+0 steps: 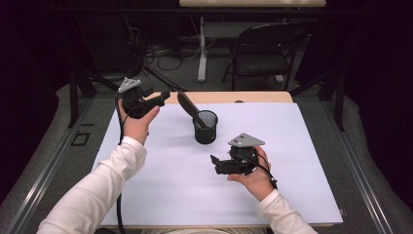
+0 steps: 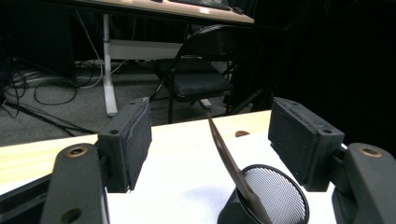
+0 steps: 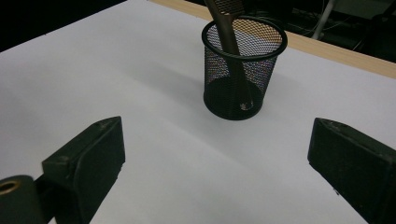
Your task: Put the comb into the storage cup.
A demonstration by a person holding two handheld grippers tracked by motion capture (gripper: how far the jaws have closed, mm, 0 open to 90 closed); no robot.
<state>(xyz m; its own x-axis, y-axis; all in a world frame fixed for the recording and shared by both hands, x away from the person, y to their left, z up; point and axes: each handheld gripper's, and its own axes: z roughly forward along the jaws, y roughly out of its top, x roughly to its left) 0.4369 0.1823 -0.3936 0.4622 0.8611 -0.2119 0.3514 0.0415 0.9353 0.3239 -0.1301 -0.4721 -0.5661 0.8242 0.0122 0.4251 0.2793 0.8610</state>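
Comb (image 1: 187,105) stands in mesh cup (image 1: 206,127) at table centre, long axis leaning up toward far-left. My left claw (image 1: 164,94) nearer its tip, jaws apart, empty, probably just short. Right claw (image 1: 214,165) near side, jaws apart, empty.

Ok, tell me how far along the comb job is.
Done: the brown comb stands tilted in the black mesh cup. In hand: nothing; the left gripper and right gripper are both open and clear of the cup. Left: apparently nothing on the white sheet.
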